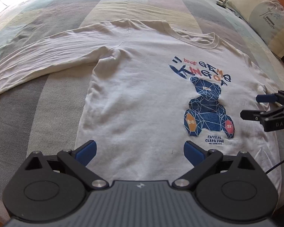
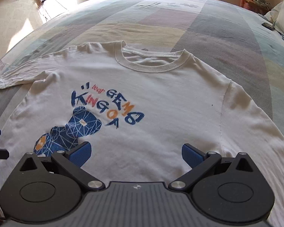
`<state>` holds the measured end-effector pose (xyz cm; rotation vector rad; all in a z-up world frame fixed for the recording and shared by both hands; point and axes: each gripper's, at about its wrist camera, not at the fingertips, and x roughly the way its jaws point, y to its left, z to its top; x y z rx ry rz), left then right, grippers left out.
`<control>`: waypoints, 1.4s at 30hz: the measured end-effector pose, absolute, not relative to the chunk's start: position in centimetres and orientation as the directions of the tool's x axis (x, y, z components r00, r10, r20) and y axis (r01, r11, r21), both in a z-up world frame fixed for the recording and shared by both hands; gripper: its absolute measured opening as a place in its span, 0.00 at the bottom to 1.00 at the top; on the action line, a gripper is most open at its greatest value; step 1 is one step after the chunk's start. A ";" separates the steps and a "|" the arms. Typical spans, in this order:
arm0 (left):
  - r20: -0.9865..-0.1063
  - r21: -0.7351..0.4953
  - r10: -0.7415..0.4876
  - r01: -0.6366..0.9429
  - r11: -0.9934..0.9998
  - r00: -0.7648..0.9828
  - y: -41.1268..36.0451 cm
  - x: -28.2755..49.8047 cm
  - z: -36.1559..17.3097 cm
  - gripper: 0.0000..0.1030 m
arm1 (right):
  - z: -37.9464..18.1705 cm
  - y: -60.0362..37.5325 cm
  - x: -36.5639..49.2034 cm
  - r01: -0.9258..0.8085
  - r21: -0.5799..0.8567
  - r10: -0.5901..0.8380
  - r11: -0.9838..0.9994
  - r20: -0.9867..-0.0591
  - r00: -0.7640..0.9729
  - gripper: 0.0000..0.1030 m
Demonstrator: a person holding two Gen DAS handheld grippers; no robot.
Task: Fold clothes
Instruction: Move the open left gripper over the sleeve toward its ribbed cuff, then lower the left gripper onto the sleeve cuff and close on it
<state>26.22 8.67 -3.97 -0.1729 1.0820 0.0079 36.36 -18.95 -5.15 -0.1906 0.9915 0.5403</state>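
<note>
A white long-sleeved shirt (image 1: 142, 87) is laid flat, front side up, on a bed covered by a pastel striped bedspread (image 1: 47, 102), and every other thing is placed here relative to that shirt. A blue geometric bear print (image 1: 208, 111) with lettering above it is shown on the chest. The ribbed neckline (image 2: 151, 62) is turned toward the far side of the bed, and one sleeve (image 1: 37, 60) is stretched out sideways from the body, lying wrinkled on the bedspread. The left gripper (image 1: 140, 151) is held above the lower part of the shirt, just beside the print, with its blue-padded fingers (image 1: 85, 151) spread wide and nothing between them. The right gripper (image 2: 135, 151) is held over the lower body of the shirt on the other side of the print, near the sleeve seam, its jaws likewise spread apart and empty. A pillow (image 1: 265, 13) is seen beyond the shoulder of the shirt, well apart from it.
</note>
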 end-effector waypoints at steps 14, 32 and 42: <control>-0.807 -0.248 -0.141 -0.112 0.962 0.573 14.3 23.7 -3.4 0.95 | -6.7 -17.9 34.1 -0.299 0.007 0.165 0.954 -0.845 0.508 1.00; -0.679 -0.095 0.225 -0.388 0.917 0.699 37.1 27.6 -4.0 0.95 | -3.0 -10.9 32.0 -0.187 0.022 0.114 0.982 -0.859 0.498 1.00; -0.714 -0.148 0.211 -0.437 0.887 0.668 41.6 24.4 -7.2 0.96 | -3.2 -5.7 31.5 -0.299 -0.003 0.143 0.954 -0.875 0.464 1.00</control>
